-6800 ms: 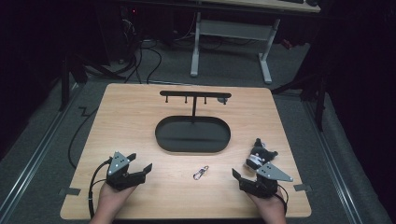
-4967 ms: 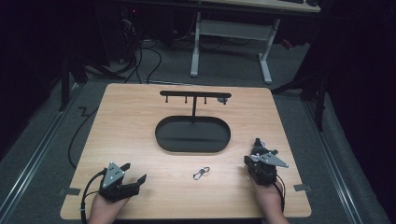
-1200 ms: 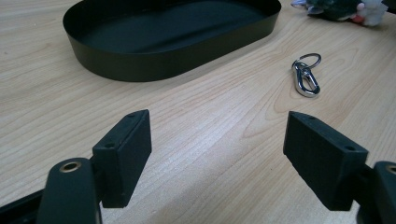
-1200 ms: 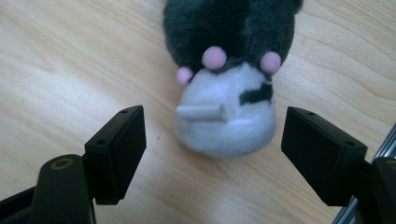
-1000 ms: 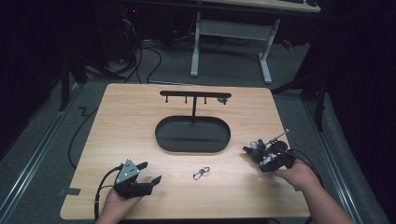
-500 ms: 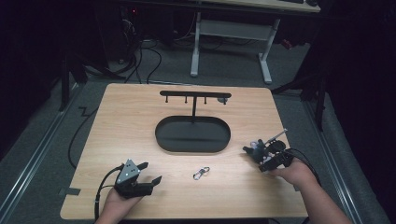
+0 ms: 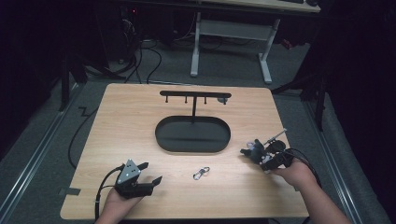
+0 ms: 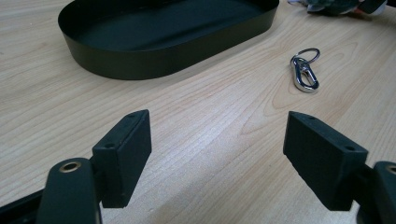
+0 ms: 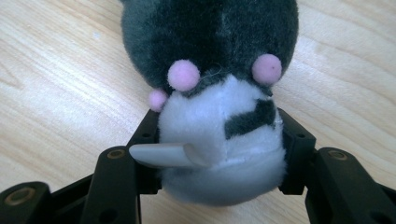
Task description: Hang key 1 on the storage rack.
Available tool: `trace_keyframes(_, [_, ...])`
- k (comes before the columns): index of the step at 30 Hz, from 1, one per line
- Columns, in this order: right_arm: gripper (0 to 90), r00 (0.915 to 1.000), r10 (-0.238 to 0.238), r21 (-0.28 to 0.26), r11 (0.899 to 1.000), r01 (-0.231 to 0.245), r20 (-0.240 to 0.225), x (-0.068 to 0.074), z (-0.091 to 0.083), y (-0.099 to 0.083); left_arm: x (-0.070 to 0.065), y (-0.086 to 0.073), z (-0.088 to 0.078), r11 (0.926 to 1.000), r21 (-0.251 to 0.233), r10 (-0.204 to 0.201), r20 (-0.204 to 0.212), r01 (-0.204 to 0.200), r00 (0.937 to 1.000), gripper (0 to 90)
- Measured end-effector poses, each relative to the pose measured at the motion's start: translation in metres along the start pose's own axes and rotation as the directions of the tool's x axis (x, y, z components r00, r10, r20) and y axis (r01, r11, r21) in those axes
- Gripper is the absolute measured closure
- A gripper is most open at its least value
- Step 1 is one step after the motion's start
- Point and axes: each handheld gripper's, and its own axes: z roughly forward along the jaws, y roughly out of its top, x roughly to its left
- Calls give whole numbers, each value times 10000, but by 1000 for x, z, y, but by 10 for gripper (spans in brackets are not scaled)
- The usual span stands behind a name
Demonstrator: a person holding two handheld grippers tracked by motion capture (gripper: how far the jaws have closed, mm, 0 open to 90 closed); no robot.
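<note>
Nearby, clasp (image 7: 201, 173) beside black tray (image 7: 193, 145)

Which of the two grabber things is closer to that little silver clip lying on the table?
Left. The left gripper sits just left of the silver clip, jaws open towards it. The right gripper is a bit farther off to its right, closed on a plush toy.

Pale wood-grain table (image 7: 140, 112), smooth, satin. Matt black tray (image 8: 140, 65). Polished metal clip (image 8: 306, 74). Fuzzy plush toy (image 9: 219, 140), grey, white, pink pompoms. Matt black plastic pads (image 8: 126, 154) on left gripper (image 8: 229, 158).
</note>
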Motion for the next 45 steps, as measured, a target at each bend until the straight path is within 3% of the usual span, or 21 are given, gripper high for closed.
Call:
trace_keyframes(14, [477,9987,-272,-340,9991,258,-421,18,-30,5,1,0,-1,9999,-93,-92,-79,91,9999,241])
trace_keyframes(22, [477,9977,-350,-593,9977,315,-583,28,-39,8,2,1,-3,9998,-140,-162,-223,159,9996,240])
trace_keyframes(28, [477,9974,-408,-751,9965,363,-600,34,-46,12,2,1,-4,9999,8,105,-554,-105,9984,230])
trace_keyframes(35, [477,9960,-581,-1047,9932,507,-685,37,-54,16,5,7,-12,9984,549,-48,-998,104,9950,171])
trace_keyframes(41, [477,9954,-650,-1238,9907,560,-702,39,-63,21,7,-3,-18,9988,208,-425,-1117,451,9928,153])
trace_keyframes(45, [477,9956,-733,-1278,9896,653,-588,43,-71,28,11,-5,-19,9997,238,-42,-1139,69,9935,146])
